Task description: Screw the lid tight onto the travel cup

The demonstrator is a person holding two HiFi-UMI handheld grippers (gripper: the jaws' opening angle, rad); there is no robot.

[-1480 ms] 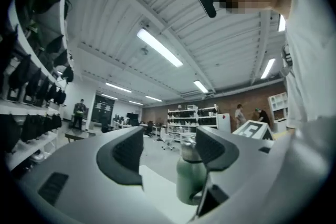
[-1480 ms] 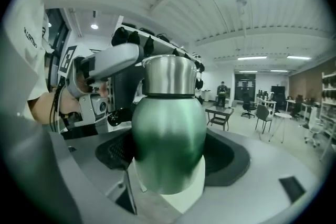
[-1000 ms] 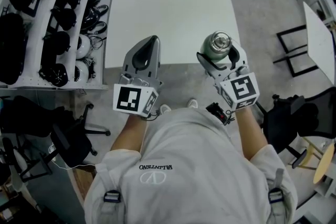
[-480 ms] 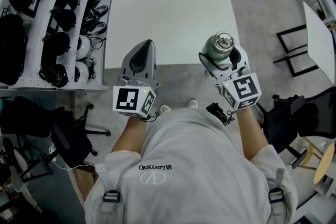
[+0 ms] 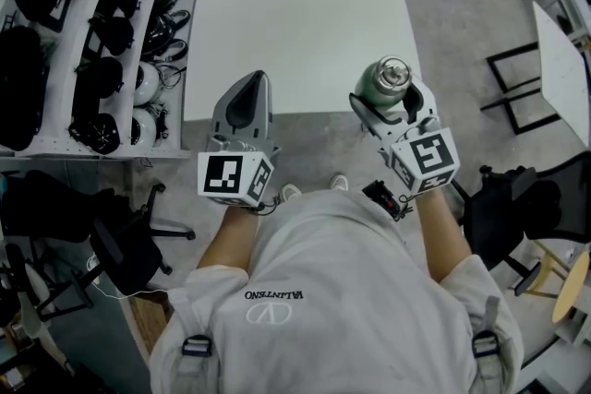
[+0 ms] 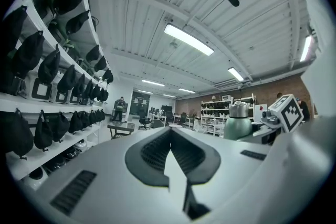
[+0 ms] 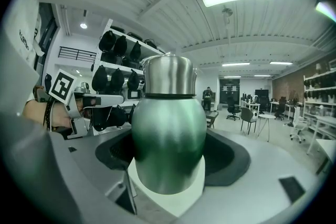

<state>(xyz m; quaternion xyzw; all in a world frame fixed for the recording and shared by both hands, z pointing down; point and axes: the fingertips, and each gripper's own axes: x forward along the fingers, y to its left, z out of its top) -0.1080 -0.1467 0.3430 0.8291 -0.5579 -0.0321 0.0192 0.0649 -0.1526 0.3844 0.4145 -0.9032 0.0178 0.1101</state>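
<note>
A green travel cup [image 5: 379,86] with a silver lid [image 5: 388,69] stands upright between the jaws of my right gripper [image 5: 388,99], which is shut on its body. The right gripper view shows the cup [image 7: 168,134] close up, with the lid [image 7: 168,76] sitting on top of it. My left gripper [image 5: 249,86] hangs to the left of the cup, apart from it, with its jaws shut and nothing between them. In the left gripper view the shut gripper [image 6: 170,134] points level, and the cup [image 6: 237,124] shows off to the right.
Both grippers hang in the air over the near edge of a white table [image 5: 295,14]. Shelves of black helmets [image 5: 102,41] line the left. On the right stand a black frame [image 5: 517,92] and another white table [image 5: 561,69]. An office chair [image 5: 120,244] is at lower left.
My left gripper has swung a little to the left, away from the cup, and now points straighter ahead. The right gripper and cup have kept still.
</note>
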